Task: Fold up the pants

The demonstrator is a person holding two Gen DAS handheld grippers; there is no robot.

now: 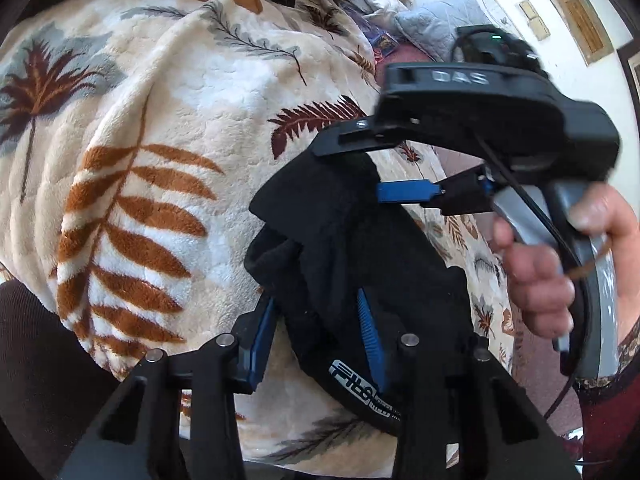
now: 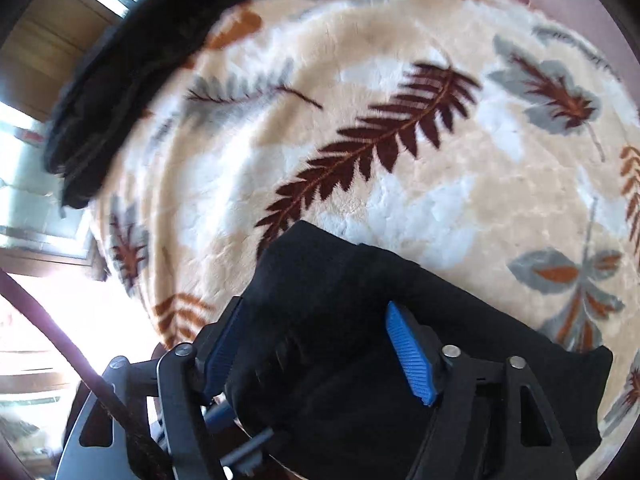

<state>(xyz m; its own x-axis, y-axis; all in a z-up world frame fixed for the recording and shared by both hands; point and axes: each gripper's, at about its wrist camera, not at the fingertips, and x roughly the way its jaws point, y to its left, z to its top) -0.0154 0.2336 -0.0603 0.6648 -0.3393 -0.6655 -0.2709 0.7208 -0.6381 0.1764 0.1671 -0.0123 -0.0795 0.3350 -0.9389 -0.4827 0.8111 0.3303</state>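
Observation:
The black pants (image 1: 340,248) hang above a leaf-patterned fleece blanket (image 1: 160,128). My left gripper (image 1: 320,340) is shut on a bunched part of them beside a white logo (image 1: 360,390). My right gripper shows in the left wrist view (image 1: 384,172), held by a hand, its blue pads closed on the upper edge of the same cloth. In the right wrist view my right gripper (image 2: 320,356) is shut on a thick fold of the pants (image 2: 340,292). More black fabric (image 2: 132,72) lies blurred at the upper left on the blanket (image 2: 400,184).
Pillows and bedding (image 1: 432,24) lie at the far end of the bed near a white wall. A bright window and wooden frame (image 2: 44,60) are at the left of the right wrist view. A dark strap (image 2: 80,364) crosses its lower left.

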